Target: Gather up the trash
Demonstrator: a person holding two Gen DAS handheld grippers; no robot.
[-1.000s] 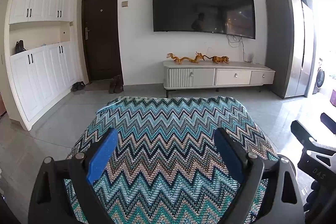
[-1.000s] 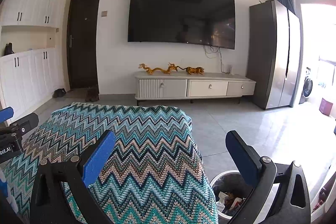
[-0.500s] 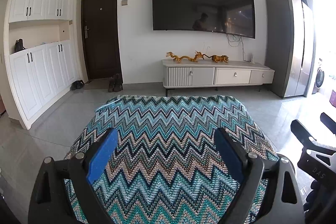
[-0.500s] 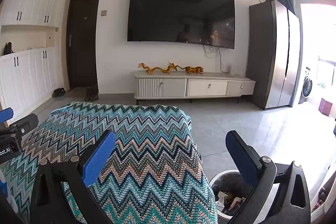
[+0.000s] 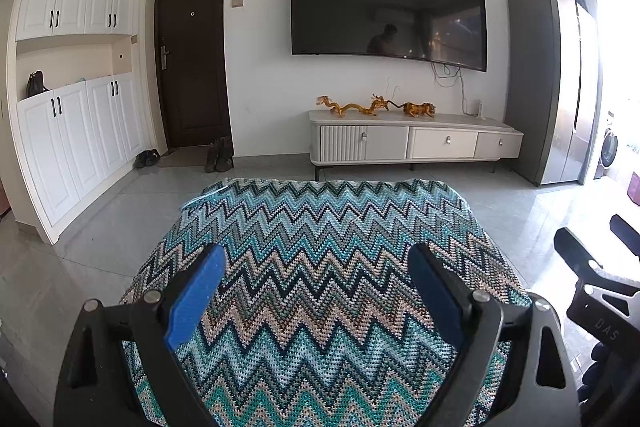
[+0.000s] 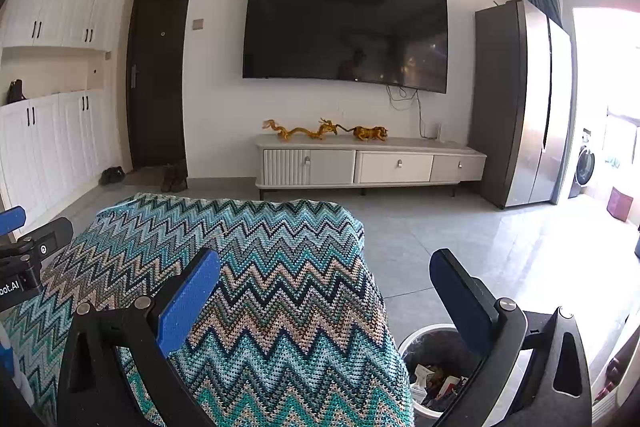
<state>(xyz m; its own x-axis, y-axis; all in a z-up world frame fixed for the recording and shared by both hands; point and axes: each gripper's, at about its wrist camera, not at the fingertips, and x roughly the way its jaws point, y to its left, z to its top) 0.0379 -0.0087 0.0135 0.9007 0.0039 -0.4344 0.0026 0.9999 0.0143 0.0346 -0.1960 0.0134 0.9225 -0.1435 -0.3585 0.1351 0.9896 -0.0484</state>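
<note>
My left gripper [image 5: 316, 259] is held open above a table draped in a teal zigzag cloth [image 5: 320, 267], with nothing between its blue pads [image 5: 196, 291]. My right gripper [image 6: 328, 263] is open too, hanging over the cloth's right edge [image 6: 280, 287]. A white trash bin [image 6: 436, 375] with a dark liner stands on the floor below the right gripper, and scraps of paper and wrappers lie inside it. No loose trash shows on the cloth. The right gripper's body [image 5: 600, 291] shows at the right edge of the left wrist view.
A white TV cabinet [image 5: 412, 143] with golden figurines stands against the far wall under a large dark TV [image 5: 388, 3]. A grey fridge [image 5: 556, 83] is at the right, white cupboards [image 5: 68, 131] and a dark door [image 5: 192, 59] at the left. Shoes [image 5: 218, 155] lie by the door.
</note>
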